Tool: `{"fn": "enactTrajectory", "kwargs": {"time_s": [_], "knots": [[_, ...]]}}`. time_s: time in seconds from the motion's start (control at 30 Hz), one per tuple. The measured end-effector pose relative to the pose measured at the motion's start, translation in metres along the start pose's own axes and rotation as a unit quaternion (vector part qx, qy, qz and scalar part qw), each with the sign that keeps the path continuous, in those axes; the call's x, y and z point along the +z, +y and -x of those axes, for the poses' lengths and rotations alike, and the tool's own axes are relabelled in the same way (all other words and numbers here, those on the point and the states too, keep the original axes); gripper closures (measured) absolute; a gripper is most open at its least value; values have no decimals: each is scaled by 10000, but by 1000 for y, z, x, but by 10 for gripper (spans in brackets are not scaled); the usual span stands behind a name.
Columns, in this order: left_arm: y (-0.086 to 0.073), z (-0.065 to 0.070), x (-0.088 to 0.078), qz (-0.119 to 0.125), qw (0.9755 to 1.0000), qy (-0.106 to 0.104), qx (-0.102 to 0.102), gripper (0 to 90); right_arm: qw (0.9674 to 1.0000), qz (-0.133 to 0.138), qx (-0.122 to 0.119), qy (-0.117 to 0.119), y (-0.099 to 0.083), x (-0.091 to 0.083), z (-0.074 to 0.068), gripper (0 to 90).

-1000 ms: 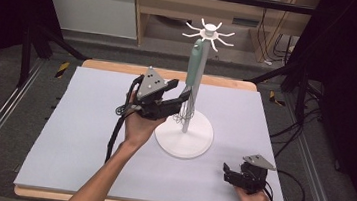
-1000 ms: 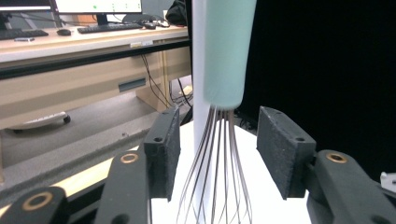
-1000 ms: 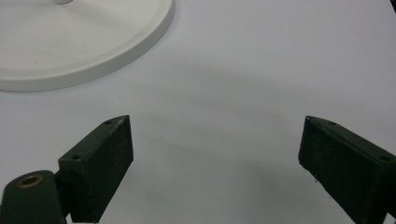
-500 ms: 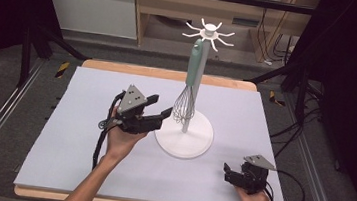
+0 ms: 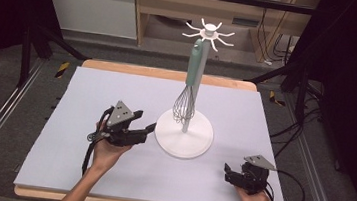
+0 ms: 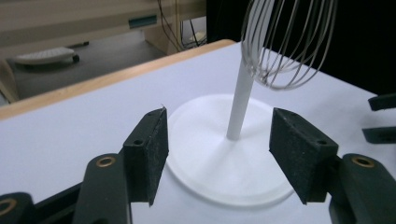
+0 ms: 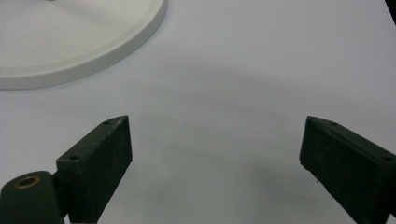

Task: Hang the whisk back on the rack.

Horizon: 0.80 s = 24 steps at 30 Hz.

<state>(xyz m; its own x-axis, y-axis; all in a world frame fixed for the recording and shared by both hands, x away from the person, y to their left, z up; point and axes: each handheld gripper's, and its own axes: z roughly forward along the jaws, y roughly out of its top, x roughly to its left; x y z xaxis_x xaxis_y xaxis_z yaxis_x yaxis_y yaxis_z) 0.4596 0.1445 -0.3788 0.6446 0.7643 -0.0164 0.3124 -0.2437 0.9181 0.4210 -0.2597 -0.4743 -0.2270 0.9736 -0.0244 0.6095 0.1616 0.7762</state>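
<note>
**Whisk hangs on stand, both tools spread and empty**

Whisk [image 5: 189, 89] hangs from a hook of the white stand [image 5: 183, 133], wires down, just above the round base near the bench's middle. Nearest the person, the right tool [image 5: 229, 174] rests low by the front right corner of the bench [image 5: 58, 168], jaws spread with nothing between them; bare sheet lies ahead of it up to the base rim. The left tool [image 5: 149, 127] sits left of the stand, close to the base's edge, pointing at the pole. Its jaws have just been opening and stand apart, empty, framing the pole and the whisk wires beyond. Open sheet lies left of the stand and behind it up to the wooden far edge.
</note>
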Motion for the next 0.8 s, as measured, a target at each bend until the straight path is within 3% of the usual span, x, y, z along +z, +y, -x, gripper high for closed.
{"fn": "enactTrajectory", "kwargs": {"time_s": [0.3, 0.53, 0.8], "knots": [[-32, -16, -6, -355, 9991, 199, -129, 358, 10000, -30, 34, -34, -1, 0, 1, 98], [-62, -32, -15, -746, 9960, 446, -199, 354, 10000, -35, 18, -59, -1, 0, 3, 96], [-87, -50, -33, -970, 9920, 733, -349, 354, 9999, -72, 28, -93, -2, 1, 3, 90]]}}
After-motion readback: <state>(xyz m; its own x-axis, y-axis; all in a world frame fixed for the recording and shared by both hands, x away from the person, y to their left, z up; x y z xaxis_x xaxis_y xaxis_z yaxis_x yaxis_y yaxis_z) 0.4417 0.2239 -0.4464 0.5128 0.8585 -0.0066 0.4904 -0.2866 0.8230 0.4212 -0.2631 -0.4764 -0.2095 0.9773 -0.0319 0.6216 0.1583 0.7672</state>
